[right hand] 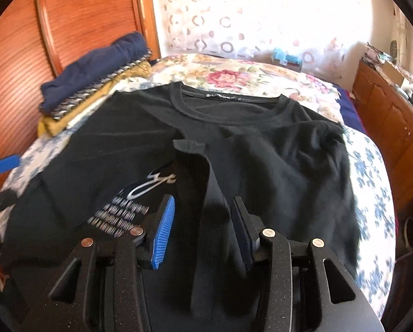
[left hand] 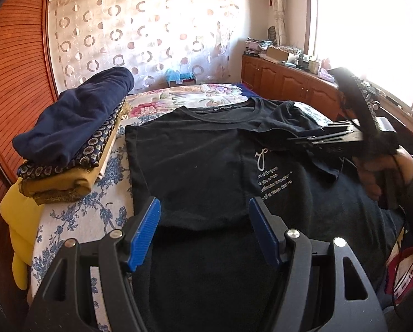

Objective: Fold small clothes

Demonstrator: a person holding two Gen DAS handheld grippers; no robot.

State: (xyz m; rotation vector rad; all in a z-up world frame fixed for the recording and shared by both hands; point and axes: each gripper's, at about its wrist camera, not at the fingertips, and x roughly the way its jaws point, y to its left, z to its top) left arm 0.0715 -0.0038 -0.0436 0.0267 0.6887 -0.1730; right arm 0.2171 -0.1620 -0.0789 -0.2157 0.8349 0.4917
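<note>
Black T-shirt (left hand: 195, 166) spread mid-frame on the bed (left hand: 76, 215), left side already folded in, your right gripper (right hand: 203, 229) has the right sleeve draped between half-open jaws, so carry it across flat while your left gripper (left hand: 205, 229) hovers wide, holding nothing.

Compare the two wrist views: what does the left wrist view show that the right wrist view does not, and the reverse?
Only the left wrist view shows the bright window and the person's right hand holding the right gripper. Only the right wrist view shows the neck label and a black fold between that gripper's fingers. Both show the black T-shirt, the folded stack and the left gripper, open.
</note>
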